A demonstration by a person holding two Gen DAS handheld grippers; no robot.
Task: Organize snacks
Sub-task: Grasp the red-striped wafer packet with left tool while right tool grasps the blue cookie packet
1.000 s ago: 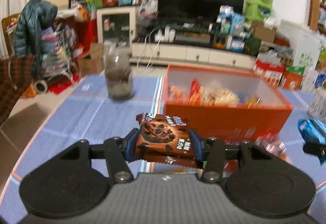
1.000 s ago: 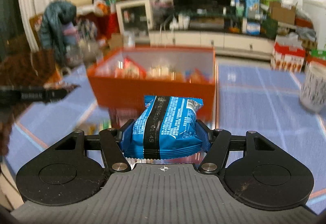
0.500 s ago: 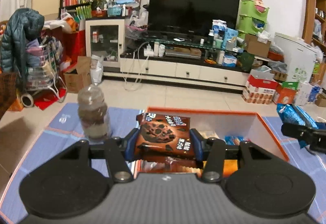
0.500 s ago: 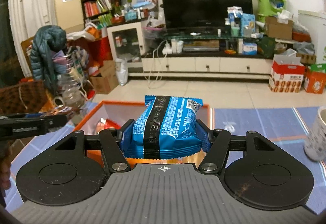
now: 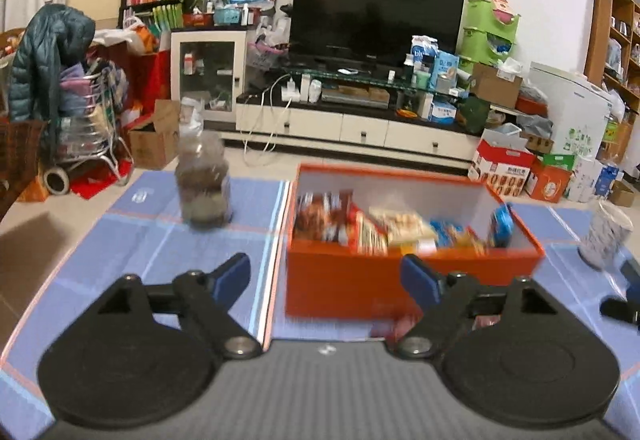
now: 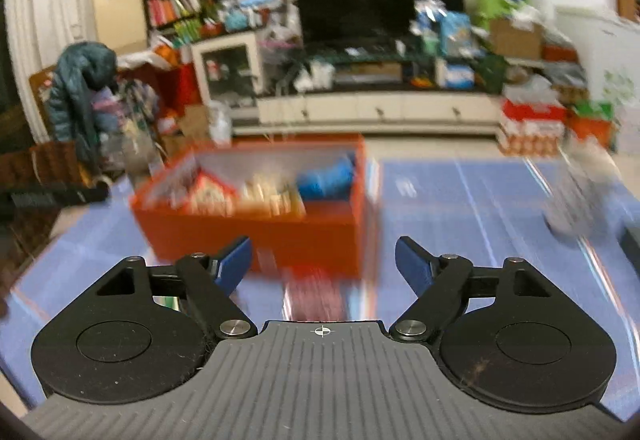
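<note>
An orange box (image 5: 400, 280) full of snack packets stands on the blue tablecloth, also in the right wrist view (image 6: 280, 232). A brown cookie packet (image 5: 320, 216) lies at its left end and a blue packet (image 5: 502, 226) stands at its right end; the blue packet also shows in the right wrist view (image 6: 326, 180). My left gripper (image 5: 326, 274) is open and empty, in front of the box. My right gripper (image 6: 324, 260) is open and empty, in front of the box. A red packet (image 6: 316, 292) lies on the cloth before the box.
A clear jar (image 5: 204, 184) stands on the cloth left of the box. A patterned paper cup (image 5: 606, 236) stands to the right, blurred in the right wrist view (image 6: 580, 192). The blue tablecloth (image 5: 160, 240) ends at the left over the floor. Behind is a cluttered TV stand.
Both grippers have opened and let go of their packets, which now lie in the orange box. Both grippers have pulled back from above the box to in front of it.
</note>
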